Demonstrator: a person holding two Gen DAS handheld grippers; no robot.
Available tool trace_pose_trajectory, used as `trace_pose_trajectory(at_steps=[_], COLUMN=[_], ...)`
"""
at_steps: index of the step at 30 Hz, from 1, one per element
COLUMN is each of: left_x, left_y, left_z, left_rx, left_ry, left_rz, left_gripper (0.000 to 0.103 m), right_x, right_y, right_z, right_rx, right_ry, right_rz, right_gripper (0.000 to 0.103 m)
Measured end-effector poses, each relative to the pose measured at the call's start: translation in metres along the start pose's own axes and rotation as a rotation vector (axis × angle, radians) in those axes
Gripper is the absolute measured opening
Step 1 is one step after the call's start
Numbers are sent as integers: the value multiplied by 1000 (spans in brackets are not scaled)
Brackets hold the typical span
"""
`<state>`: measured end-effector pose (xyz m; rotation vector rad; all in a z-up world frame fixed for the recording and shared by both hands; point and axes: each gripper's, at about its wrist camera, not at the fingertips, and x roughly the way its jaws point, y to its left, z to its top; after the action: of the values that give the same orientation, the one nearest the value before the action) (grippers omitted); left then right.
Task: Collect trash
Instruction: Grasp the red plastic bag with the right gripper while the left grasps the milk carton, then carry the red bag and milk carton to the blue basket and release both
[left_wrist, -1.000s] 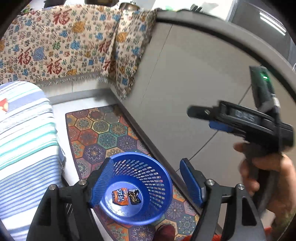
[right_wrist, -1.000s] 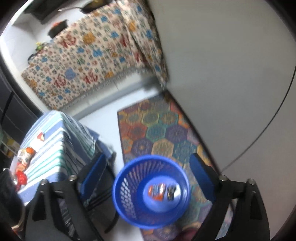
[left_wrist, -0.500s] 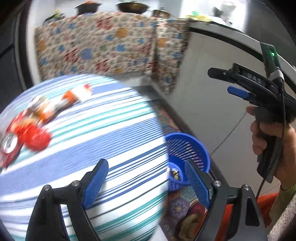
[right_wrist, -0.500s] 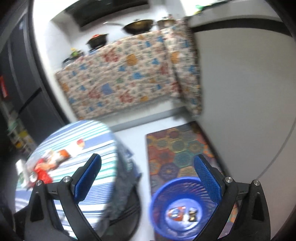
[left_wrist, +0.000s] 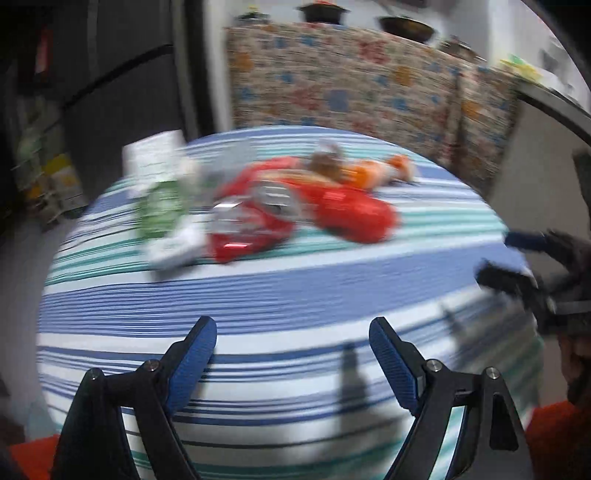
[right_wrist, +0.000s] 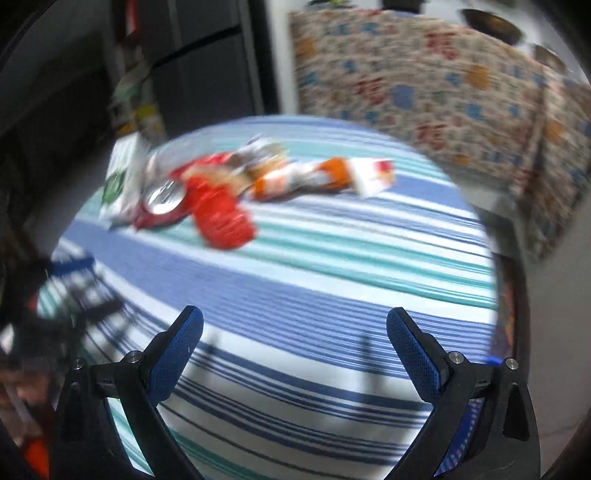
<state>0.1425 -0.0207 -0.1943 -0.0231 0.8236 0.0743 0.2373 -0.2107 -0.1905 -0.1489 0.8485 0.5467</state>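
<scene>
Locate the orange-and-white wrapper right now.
The orange-and-white wrapper lies on the striped tablecloth at the far side, at the right end of the trash pile, just right of the red packet; in the left wrist view it sits upper centre-right.

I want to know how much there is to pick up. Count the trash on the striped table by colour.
Red: 2, a red can and a red wrapper
Orange-and-white: 1, an orange-and-white wrapper
Green-and-white: 1, a green-and-white packet
Total: 4 clear pieces; the blur may hide smaller bits.
</scene>
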Motion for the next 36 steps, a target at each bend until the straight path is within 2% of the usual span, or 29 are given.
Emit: trace_pose_trajectory(at_steps=[4, 8, 15, 19, 20, 22, 25, 27, 30, 31, 33, 34, 36], left_x=[-3, 5, 30, 42, 43, 45, 43, 37, 22, 16, 5, 0, -6], left_y=[44, 75, 91, 87, 87, 87, 90, 93, 100, 102, 102, 102, 103], left_z=[12, 36, 59, 70, 70, 70, 69, 66, 59, 55, 46, 40, 30], left_rx=[-127, -203, -268, -229, -222, -208, -188, -175, -164, -156, -124, -111, -115], left_ry=[-38, -70, -52, -41, -42, -40, -27, -10, 62, 90, 136, 155, 177], left_rz=[63, 90, 79, 86, 87, 72, 41, 26, -39, -67, -95, -96, -106], left_gripper=[86, 86, 86, 86, 83, 50, 48, 48, 48, 48, 48, 49, 49], right_x=[19, 25, 39, 45, 47, 50, 58, 64, 74, 77, 82, 83, 79], right_y=[19, 24, 24, 32, 34, 36, 39, 43, 45, 45, 45, 45, 46], right_z=[4, 16, 33, 40, 43, 48, 55, 60, 66, 66, 66, 65, 62], right_rx=[-27, -10, 6, -22, -33, -44, -60, -78, -81, -77, -69, -65, -49], right_ry=[18, -19, -30, -35, -40, -42, -28, -19, -13, -7, 16, 35, 54], right_rz=[-1, 16, 35, 38, 39, 58, 96, 107, 105, 107, 130, 140, 146], right_gripper=[99, 99, 99, 99, 99, 99, 99, 95, 93, 88, 59, 41, 40])
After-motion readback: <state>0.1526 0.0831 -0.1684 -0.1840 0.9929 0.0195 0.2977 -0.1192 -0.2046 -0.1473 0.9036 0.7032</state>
